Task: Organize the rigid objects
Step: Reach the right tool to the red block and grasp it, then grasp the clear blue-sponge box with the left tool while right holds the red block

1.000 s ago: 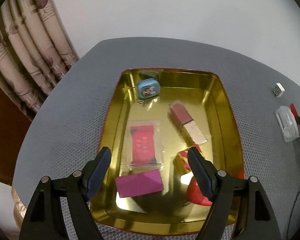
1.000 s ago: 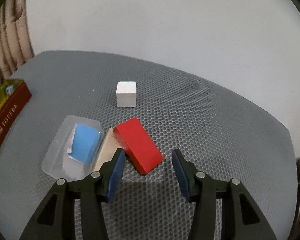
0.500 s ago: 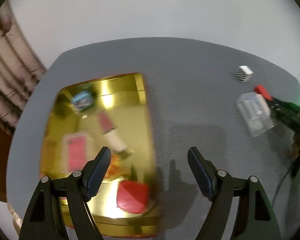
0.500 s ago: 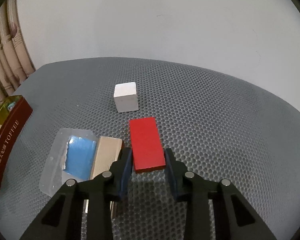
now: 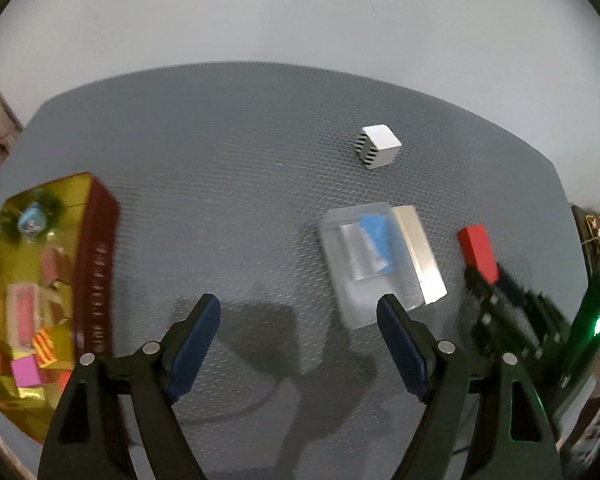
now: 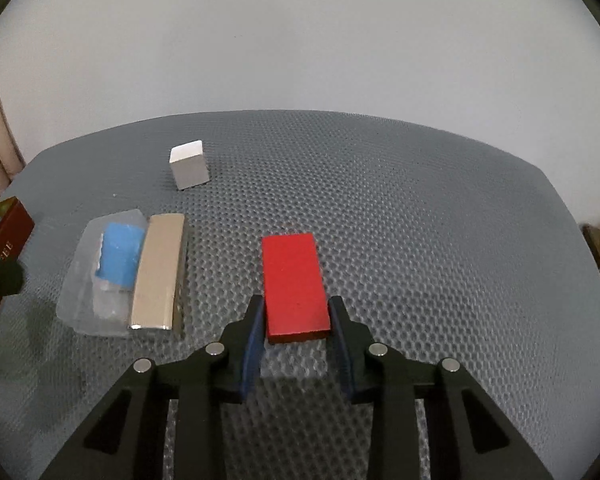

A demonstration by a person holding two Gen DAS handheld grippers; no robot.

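Red, flat and rectangular, one block (image 6: 294,286) sits low in the frame's centre, pinched by the right gripper (image 6: 296,322). One white cube (image 6: 189,169), one clear plastic case (image 6: 100,276) lie upper left on the honeycomb-textured tabletop (image 6: 420,240). Left gripper (image 5: 298,340) spread, opening, nothing between its fingers.

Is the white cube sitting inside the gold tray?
No, the white cube sits on the grey mat, well apart from the gold tray at the left.
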